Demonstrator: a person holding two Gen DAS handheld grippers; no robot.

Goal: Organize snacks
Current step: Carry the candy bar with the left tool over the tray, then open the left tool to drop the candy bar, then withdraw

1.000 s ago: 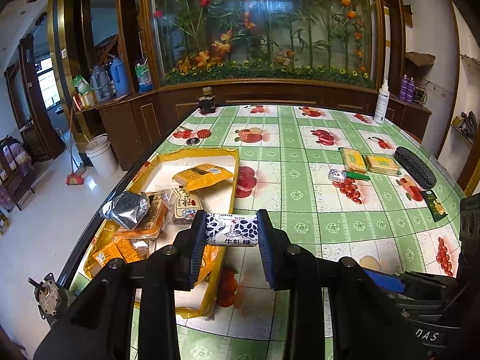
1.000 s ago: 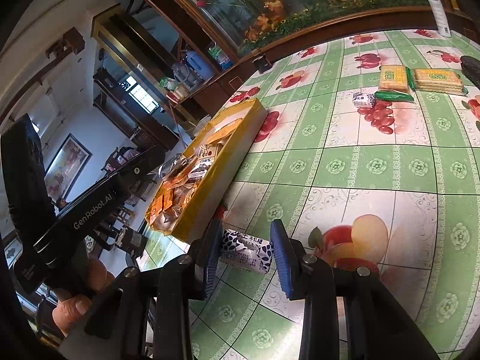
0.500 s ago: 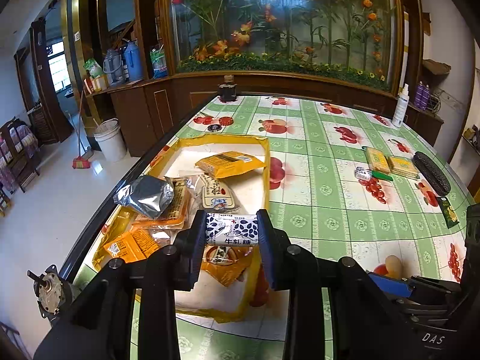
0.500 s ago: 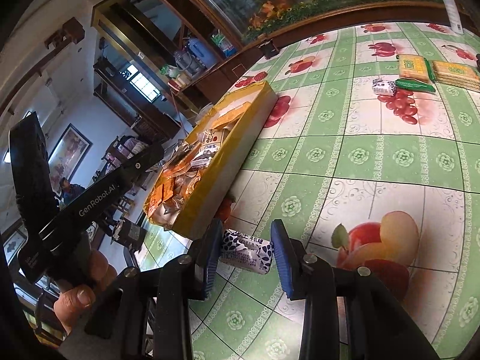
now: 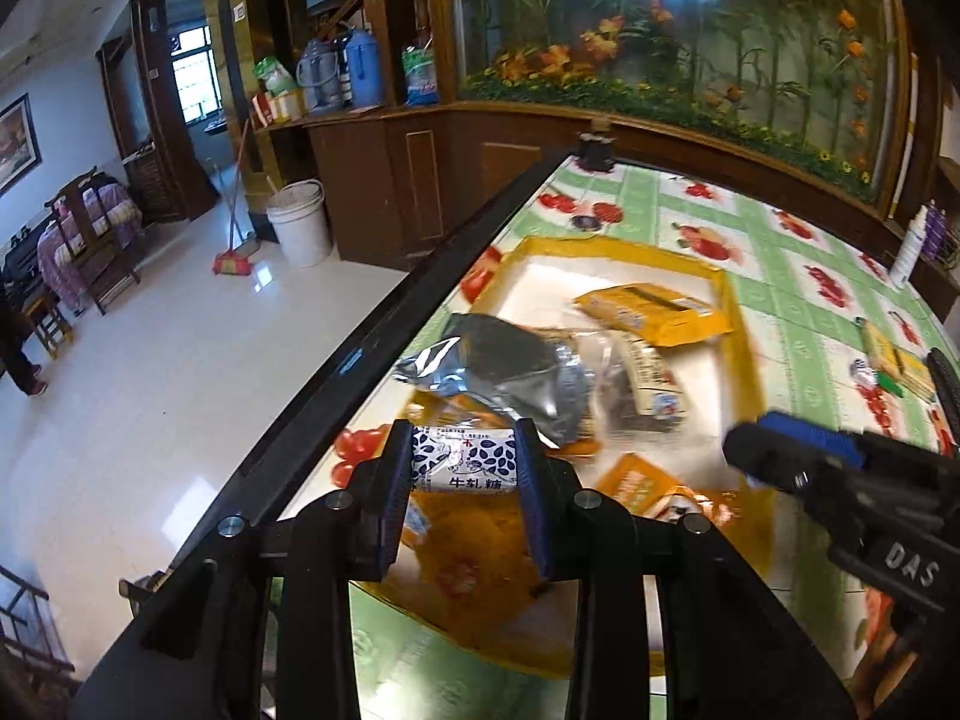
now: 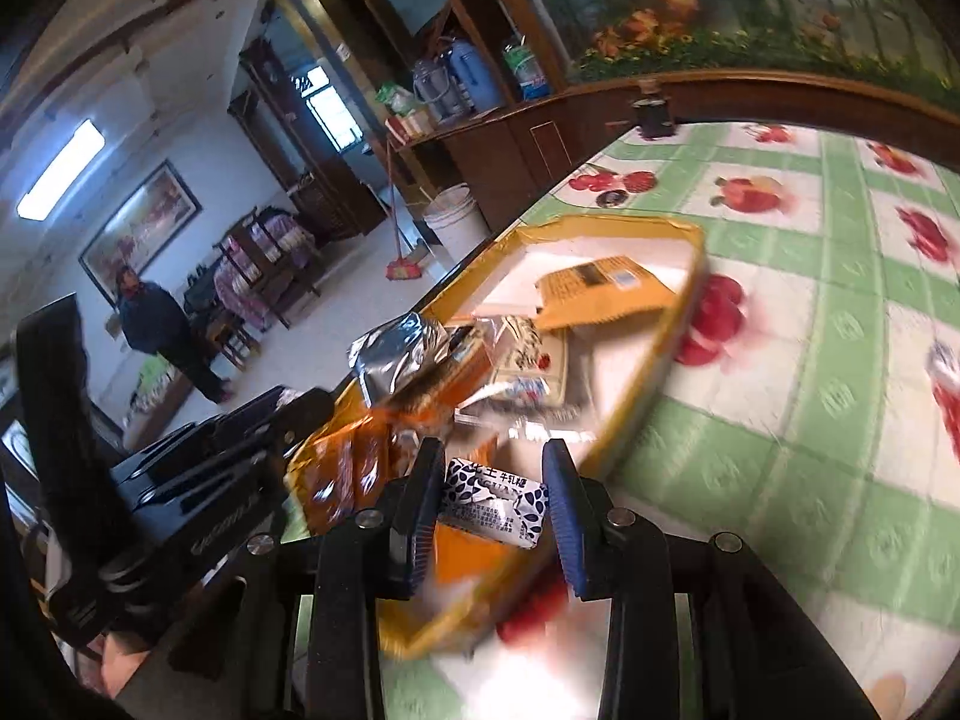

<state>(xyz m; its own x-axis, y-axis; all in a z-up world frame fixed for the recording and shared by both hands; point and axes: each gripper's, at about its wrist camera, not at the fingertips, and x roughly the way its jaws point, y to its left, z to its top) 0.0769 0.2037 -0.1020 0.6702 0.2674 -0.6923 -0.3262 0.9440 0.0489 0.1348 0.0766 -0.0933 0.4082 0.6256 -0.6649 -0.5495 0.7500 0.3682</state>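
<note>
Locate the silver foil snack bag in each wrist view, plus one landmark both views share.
Left wrist: silver foil bag at centre, in the yellow tray, just beyond the held candy.
Right wrist: left of centre, at the tray's near-left side.
Shared landmark: white bucket on the floor.

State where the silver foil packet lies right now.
In both wrist views the silver foil packet lies in the yellow tray, on its table-edge side, atop other snacks.
</note>
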